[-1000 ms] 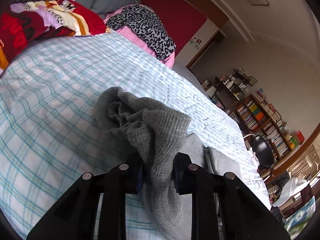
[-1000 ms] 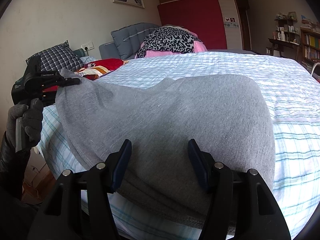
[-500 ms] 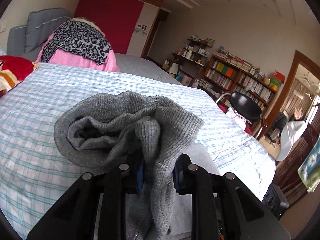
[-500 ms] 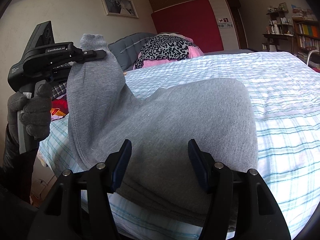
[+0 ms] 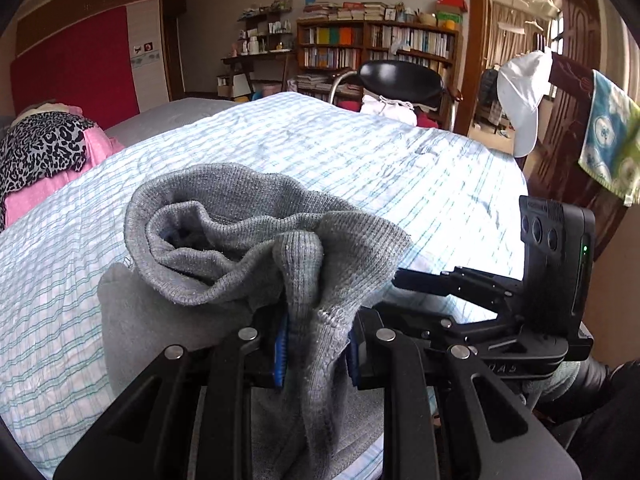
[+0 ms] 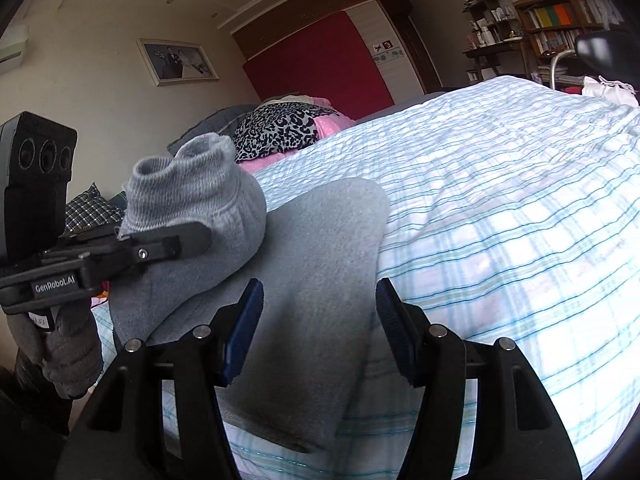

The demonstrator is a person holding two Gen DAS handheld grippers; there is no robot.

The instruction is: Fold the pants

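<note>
Left gripper [image 5: 316, 344]: clenched on the ribbed cuff [image 5: 256, 232] of the pants [image 6: 304, 292], the knit bunched between its blue pads and spilling above and below them; in the right wrist view it is held up at the left, by a gloved hand [image 6: 68, 348].
Right gripper [image 6: 320, 328]: jaws spread wide, nothing between them; it hovers just above the grey fabric near the bed's edge.
Pants: grey, lying on the bed [image 6: 500, 208] along its near edge; one leg end is lifted off the rest and doubled back over it, with the cuff uppermost in the left gripper.
Bed: covered by a pale blue checked sheet, with a leopard-print cloth [image 6: 276, 128] on pink bedding at the far end.
Room: a bookshelf [image 5: 376, 44], a black chair [image 5: 400, 80] and a white cap [image 5: 520, 92] stand beyond the bed.
</note>
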